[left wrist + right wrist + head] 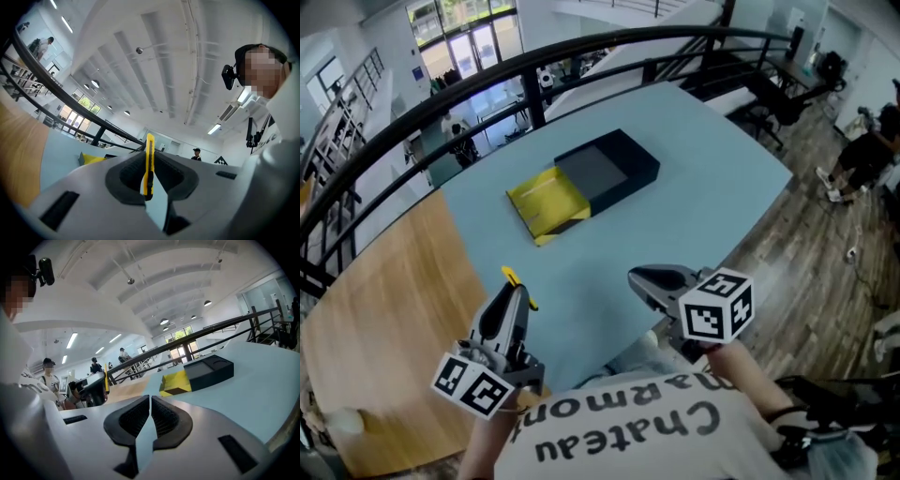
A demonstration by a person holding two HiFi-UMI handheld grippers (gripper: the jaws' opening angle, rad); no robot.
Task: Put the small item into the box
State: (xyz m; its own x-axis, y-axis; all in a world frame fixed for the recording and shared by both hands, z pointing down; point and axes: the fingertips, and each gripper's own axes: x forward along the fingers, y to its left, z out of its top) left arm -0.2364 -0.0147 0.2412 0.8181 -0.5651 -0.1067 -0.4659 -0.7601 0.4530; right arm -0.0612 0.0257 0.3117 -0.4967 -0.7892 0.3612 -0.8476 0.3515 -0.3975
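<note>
A dark box [609, 169] with its yellow inner tray [547, 203] slid out lies on the light-blue table [703, 197]; the right gripper view shows the box [208, 371] and the tray [175, 383] too. My left gripper [514, 281] hovers near the table's front, tilted upward, shut on a thin yellow utility knife [149, 164] that stands upright between the jaws; the knife [514, 277] pokes out past the tips. My right gripper [639, 279] is beside it, shut with nothing in it, pointing toward the box.
A wooden table [375, 356] adjoins the blue one on the left. A black railing [487, 80] runs behind both tables. The blue table's edge [759, 220] drops off to the right onto a wood floor. People sit far off to the right.
</note>
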